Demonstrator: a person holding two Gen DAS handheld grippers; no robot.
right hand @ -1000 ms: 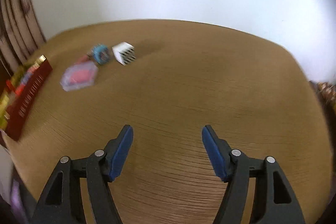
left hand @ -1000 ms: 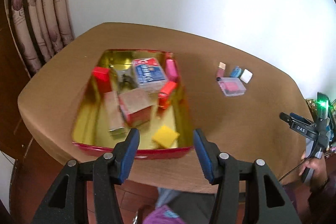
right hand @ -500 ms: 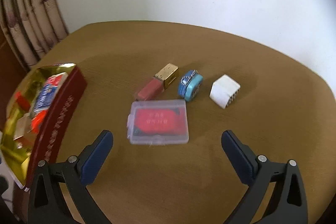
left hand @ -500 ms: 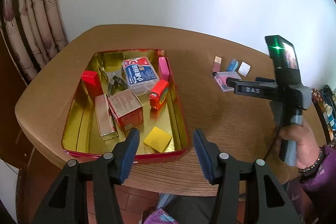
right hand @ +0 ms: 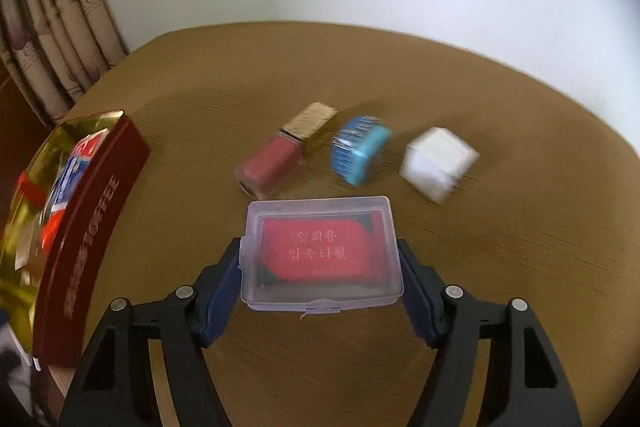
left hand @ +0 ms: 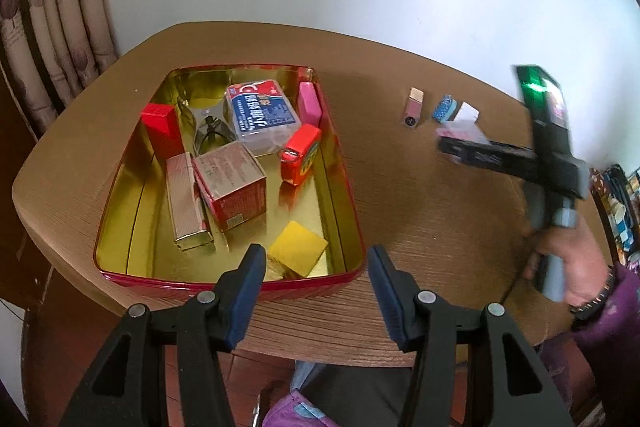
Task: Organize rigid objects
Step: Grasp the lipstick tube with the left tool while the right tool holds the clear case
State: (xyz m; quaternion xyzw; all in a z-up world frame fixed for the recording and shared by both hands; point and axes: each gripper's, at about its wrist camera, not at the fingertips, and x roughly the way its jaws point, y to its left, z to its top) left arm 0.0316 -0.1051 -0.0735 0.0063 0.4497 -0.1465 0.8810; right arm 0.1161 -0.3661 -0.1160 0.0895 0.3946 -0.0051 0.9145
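Note:
A red tin (left hand: 352,223) with a gold inside sits on the round wooden table and holds several small boxes. My left gripper (left hand: 316,291) is open and empty, hovering over the tin's near edge. My right gripper (right hand: 320,263) has its blue fingers on both sides of a clear plastic case with a red insert (right hand: 320,251); the case looks lifted off the table. In the left wrist view the case (left hand: 464,133) is partly hidden by the right gripper. A pink nail polish bottle (right hand: 280,155), a blue brush-like piece (right hand: 360,151) and a white cube (right hand: 438,163) lie behind it.
The tin (right hand: 92,239) stands to the left of the right gripper. A curtain (left hand: 52,27) hangs at the back left. A white wall lies behind the table. The table edge (left hand: 360,343) is close to the left gripper.
My right gripper has moved forward to the clear case and closed its fingers on its sides. The left gripper has stayed open over the tin's near edge.

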